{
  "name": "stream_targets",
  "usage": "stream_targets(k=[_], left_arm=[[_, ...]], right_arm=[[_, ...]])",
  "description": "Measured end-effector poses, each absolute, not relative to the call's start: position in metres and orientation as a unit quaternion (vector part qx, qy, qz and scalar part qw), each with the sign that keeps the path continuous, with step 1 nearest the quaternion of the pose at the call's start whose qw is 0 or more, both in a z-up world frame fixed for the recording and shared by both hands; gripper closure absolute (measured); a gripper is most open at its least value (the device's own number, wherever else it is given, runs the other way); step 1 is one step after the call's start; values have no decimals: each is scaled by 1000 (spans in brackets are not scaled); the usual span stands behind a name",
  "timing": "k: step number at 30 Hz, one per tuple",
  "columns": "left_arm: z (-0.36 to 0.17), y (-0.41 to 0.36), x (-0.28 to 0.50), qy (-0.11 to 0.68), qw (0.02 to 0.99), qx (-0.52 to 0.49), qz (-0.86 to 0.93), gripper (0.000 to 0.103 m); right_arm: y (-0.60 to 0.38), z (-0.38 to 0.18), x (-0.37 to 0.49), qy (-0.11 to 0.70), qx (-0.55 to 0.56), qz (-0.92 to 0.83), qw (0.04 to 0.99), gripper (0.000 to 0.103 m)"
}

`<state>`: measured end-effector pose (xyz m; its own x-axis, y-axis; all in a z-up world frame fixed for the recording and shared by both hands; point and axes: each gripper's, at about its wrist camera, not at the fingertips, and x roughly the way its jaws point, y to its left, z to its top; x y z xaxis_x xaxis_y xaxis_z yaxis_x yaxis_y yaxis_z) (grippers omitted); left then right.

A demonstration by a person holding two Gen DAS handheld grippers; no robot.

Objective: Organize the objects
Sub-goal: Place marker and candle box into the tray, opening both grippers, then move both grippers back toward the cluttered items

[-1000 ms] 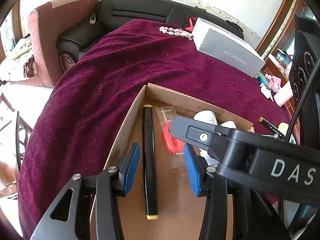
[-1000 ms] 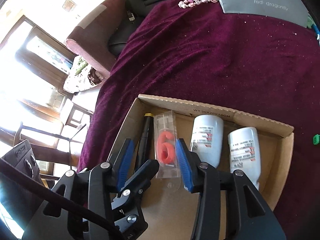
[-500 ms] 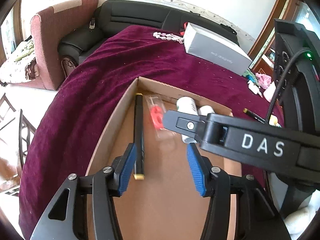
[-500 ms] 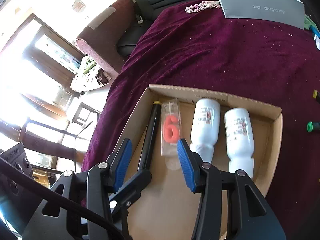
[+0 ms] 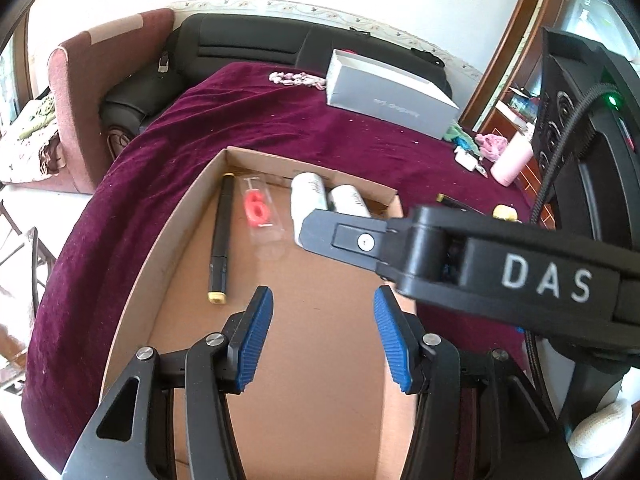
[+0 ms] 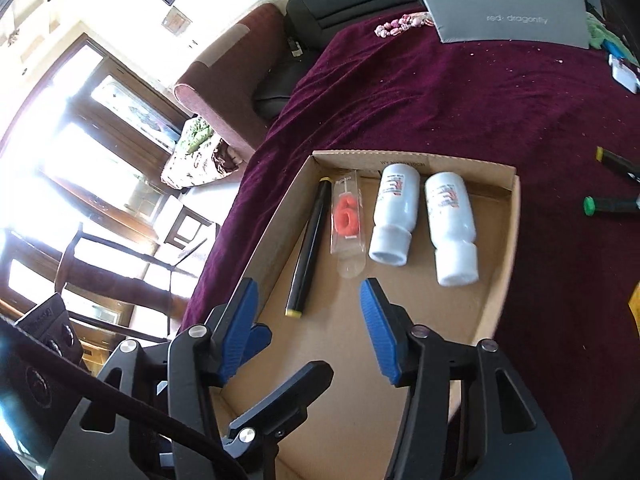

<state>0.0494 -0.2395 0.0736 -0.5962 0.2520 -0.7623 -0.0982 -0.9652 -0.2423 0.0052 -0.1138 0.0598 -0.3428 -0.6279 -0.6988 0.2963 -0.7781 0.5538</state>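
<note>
Nearest my cameras, both claws hung over the cardboard box (image 6: pixel 496 264). My left claw (image 5: pixel 323 338) stood wide open with nothing between its blue pads (image 5: pixel 256 336), above bare box floor. My right claw (image 6: pixel 306 326) gaped just as wide, also empty and touching nothing.

Beyond the claws I counted four things lying in the box, side by side toward the twelve o'clock wall: one black marker (image 6: pixel 310 246) with yellow ends at the eleven o'clock side, one clear packet holding a red number-six candle (image 6: pixel 347 218) just beside it, then two white bottles (image 6: pixel 394 218) (image 6: pixel 452 228) toward one o'clock, caps pointing back at me.

Outside the box, at three o'clock on the purple cloth (image 6: pixel 460 96), I saw two more markers: one green-capped (image 6: pixel 610 205), one yellow-tipped (image 6: pixel 618 162).

Farthest off, near twelve o'clock, sat one grey box (image 6: pixel 506 20) with one string of pink beads (image 6: pixel 400 24) beside it.
</note>
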Motion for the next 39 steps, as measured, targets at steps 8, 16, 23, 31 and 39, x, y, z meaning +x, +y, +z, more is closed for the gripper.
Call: stream_targets(k=[8, 16, 23, 31, 39], left_arm=[[87, -199, 65, -58, 122, -429, 893, 57], [92, -154, 72, -25, 141, -433, 890, 57], [88, -107, 66, 7, 156, -442, 883, 57], [64, -50, 44, 33, 176, -471, 864, 57], [42, -6, 15, 48, 193, -492, 848, 57]], right_arm=[[-67, 66, 28, -204, 475, -808, 283, 45], [-15, 67, 43, -233, 454, -818, 265, 43], [33, 62, 51, -257, 437, -827, 242, 42], [106, 50, 52, -280, 423, -840, 192, 41], [183, 45, 55, -300, 404, -853, 136, 36]])
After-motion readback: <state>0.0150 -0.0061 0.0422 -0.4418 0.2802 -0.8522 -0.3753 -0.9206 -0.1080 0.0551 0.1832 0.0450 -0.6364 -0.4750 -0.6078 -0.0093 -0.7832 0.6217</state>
